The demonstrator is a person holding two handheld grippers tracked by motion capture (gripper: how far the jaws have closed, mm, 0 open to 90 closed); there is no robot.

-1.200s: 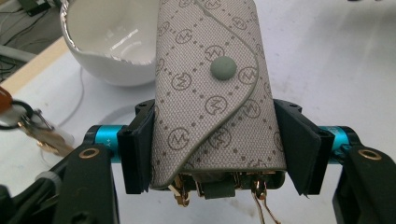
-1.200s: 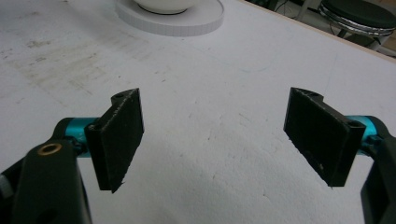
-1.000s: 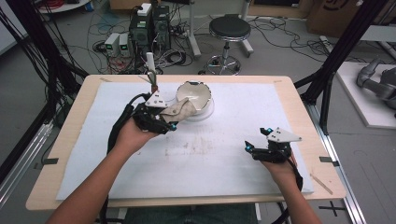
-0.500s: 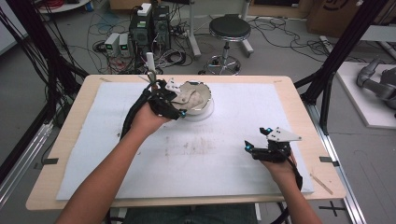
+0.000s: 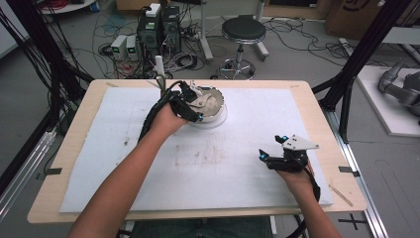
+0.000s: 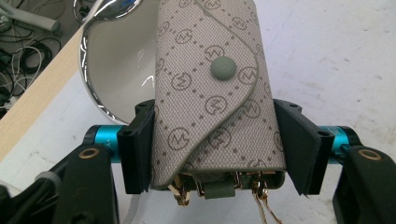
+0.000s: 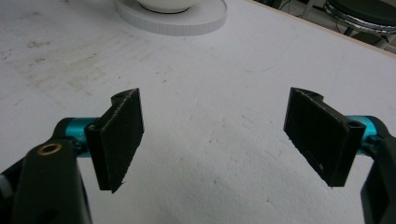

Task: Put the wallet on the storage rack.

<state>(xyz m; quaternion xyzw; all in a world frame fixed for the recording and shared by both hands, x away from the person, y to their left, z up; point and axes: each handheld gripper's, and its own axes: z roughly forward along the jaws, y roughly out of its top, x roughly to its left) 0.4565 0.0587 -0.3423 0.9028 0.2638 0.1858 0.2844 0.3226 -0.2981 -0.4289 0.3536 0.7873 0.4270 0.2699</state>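
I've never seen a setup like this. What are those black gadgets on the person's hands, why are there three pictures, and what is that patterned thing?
There is no robot here: a person sits at a table and holds a hand-operated clamp, called a gripper, in each hand. One picture comes from a camera above the table, which is covered by a white sheet. The other two come from small cameras riding on the grippers, each looking along its own two black jaws.

The left gripper is shut on a grey patterned key pouch with a snap button and metal hooks at its lower end. It holds the pouch over a white bowl with a shiny rim, at the far side of the table. The right gripper waits near the person, jaws wide apart over the bare sheet.
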